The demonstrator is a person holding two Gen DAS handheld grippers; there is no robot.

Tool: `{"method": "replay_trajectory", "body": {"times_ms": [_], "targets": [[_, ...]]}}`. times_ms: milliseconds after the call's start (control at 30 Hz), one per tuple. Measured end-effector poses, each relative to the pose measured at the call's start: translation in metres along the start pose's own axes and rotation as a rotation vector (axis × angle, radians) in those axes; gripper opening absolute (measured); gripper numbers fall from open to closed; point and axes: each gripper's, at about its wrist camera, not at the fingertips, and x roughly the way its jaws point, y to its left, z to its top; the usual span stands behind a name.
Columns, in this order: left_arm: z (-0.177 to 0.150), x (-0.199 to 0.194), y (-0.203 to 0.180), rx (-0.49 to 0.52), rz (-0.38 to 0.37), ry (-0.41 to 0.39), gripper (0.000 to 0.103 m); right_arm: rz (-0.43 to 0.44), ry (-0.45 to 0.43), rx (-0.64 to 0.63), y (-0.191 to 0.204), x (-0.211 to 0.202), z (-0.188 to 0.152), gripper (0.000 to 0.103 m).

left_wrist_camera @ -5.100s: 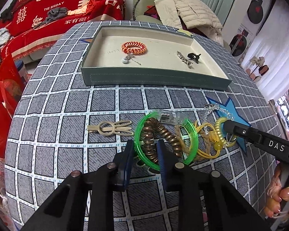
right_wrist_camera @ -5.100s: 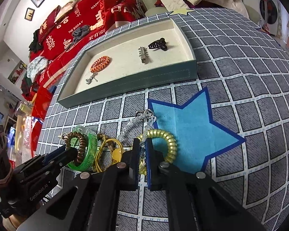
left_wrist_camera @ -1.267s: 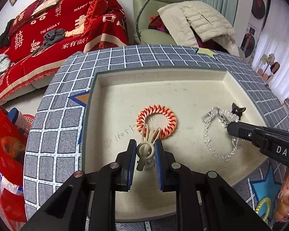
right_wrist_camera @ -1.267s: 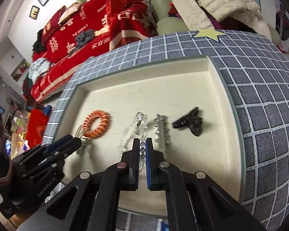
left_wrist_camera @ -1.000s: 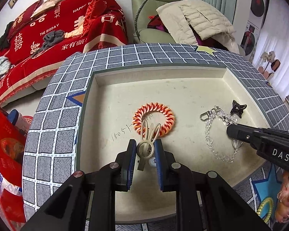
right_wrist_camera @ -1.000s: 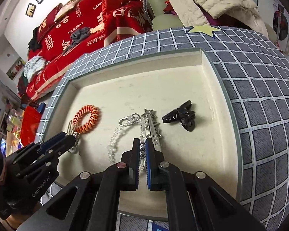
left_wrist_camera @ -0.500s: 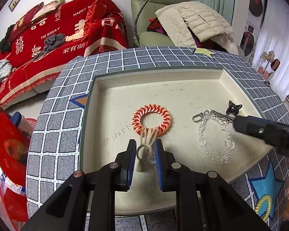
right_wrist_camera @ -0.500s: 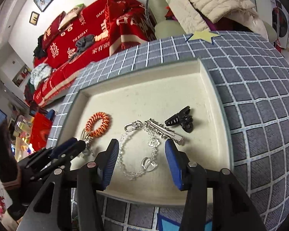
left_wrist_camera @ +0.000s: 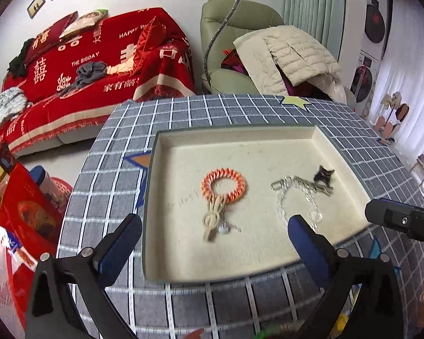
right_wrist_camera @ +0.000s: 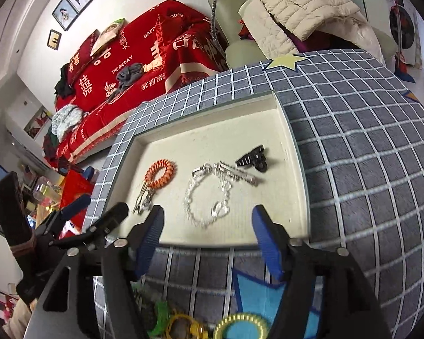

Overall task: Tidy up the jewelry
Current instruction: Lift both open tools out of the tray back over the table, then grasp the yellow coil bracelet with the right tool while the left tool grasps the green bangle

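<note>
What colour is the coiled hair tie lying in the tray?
The coiled hair tie is orange and white striped, clearest in the left wrist view.

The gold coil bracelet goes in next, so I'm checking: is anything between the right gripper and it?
Nothing visible does. The gold coil bracelet lies on the blue star patch, below the open right gripper, which is over the tray edge.

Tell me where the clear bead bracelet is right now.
The bracelet lies in the tray, right of the orange coil tie and just in front of the silver clip; in the left view it sits on the tray's right half.
</note>
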Motion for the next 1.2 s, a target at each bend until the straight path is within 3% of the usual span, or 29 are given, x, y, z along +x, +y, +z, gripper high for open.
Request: {"method": "replay_trajectory", "body": {"times_ms": [233,467,600,767,933,1067,1200], "targets": [[-0.034,-0.016,0.002,0.034,0.008,0.067,0.103,-0.024,0.029,-0.021,-0.001,-0.017,-0.029,0.071],[-0.072,-0.039,0.017,-0.031,-0.008,0.102,0.103,-0.076,0.061,-0.046,-0.008,-0.027,-0.060,0.071],[-0.086,-0.059,0.013,-0.027,-0.019,0.082,0.103,-0.108,0.079,-0.056,-0.014,-0.032,-0.077,0.071],[-0.094,-0.081,-0.012,0.062,-0.063,0.046,0.103,-0.129,0.093,-0.041,-0.022,-0.032,-0.088,0.070],[-0.099,-0.090,-0.050,0.198,-0.125,0.040,0.103,-0.150,0.103,-0.065,-0.022,-0.032,-0.095,0.056],[-0.104,-0.083,-0.068,0.252,-0.147,0.068,0.101,-0.162,0.131,-0.076,-0.025,-0.028,-0.098,0.044],[-0.109,-0.074,-0.074,0.267,-0.160,0.103,0.085,-0.171,0.142,-0.105,-0.024,-0.023,-0.100,0.038]]}}
